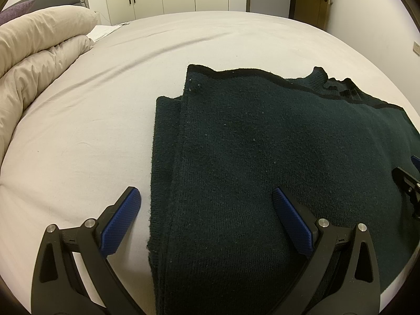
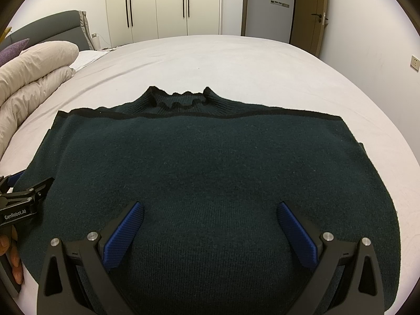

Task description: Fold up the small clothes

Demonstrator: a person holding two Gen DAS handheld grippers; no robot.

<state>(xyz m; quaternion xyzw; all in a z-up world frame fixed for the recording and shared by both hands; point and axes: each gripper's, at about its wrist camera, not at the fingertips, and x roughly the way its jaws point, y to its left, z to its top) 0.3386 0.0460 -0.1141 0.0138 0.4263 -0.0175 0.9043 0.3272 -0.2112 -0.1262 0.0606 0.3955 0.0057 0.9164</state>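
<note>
Left wrist: left gripper (image 1: 207, 202), jaws spread wide and empty, is straddling the folded left edge of the dark green sweater (image 1: 262, 157) lying on the bed (image 1: 92, 105).
Right wrist: right gripper (image 2: 210, 215), jaws wide, is hovering over the sweater's middle, apparently readying another fold.

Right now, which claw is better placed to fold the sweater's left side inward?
Probably the left claw. It is open and straddles the left edge of the sweater, one finger over the bed sheet. The right claw is open over the sweater's middle, away from that edge.
</note>
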